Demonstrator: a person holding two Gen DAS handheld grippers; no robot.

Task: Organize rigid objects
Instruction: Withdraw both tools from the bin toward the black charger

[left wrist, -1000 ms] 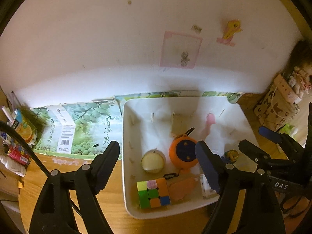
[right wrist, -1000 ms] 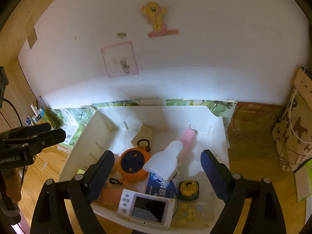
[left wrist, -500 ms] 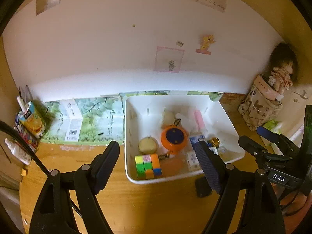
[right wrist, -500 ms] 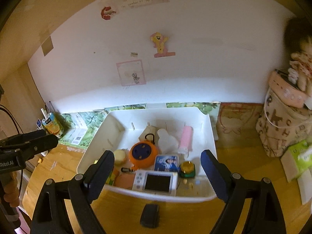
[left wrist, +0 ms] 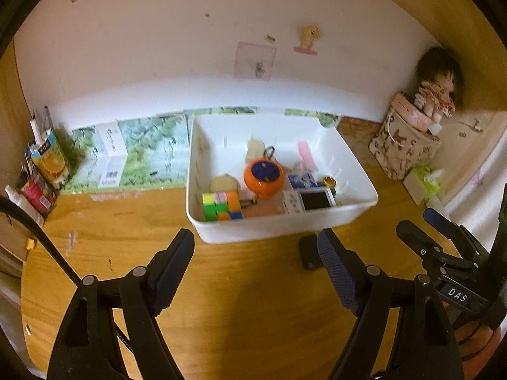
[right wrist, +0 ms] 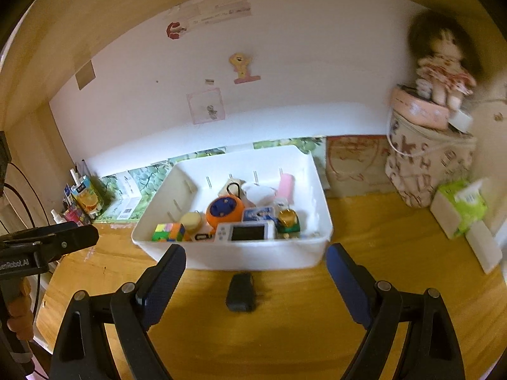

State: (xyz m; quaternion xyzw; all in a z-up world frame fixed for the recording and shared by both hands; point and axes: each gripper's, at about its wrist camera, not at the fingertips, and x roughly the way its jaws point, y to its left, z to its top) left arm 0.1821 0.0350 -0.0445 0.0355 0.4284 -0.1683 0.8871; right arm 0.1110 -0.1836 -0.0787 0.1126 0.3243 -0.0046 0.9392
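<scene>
A white bin (left wrist: 279, 228) (right wrist: 253, 256) stands on the wooden desk. It holds a colour cube (left wrist: 221, 205) (right wrist: 169, 231), an orange round gadget (left wrist: 263, 177) (right wrist: 225, 209), a white handheld game console (left wrist: 309, 200) (right wrist: 245, 232), a pink tube (left wrist: 304, 153) (right wrist: 286, 185) and other small items. A small black object (left wrist: 309, 251) (right wrist: 241, 292) lies on the desk just in front of the bin. My left gripper (left wrist: 256, 266) is open and empty, short of the bin. My right gripper (right wrist: 256, 278) is open and empty, its fingers either side of the black object but above it.
A doll (right wrist: 440, 63) sits on a patterned pouch (right wrist: 427, 161) at the right. A green tissue pack (right wrist: 459, 205) lies beside it. Juice cartons and bottles (left wrist: 44, 164) crowd the left edge. A printed green box (left wrist: 139, 155) lies against the wall.
Both grippers have pulled back from over the bin, so the whole bin and the desk in front show. The black object has come into view. Both stay open.
</scene>
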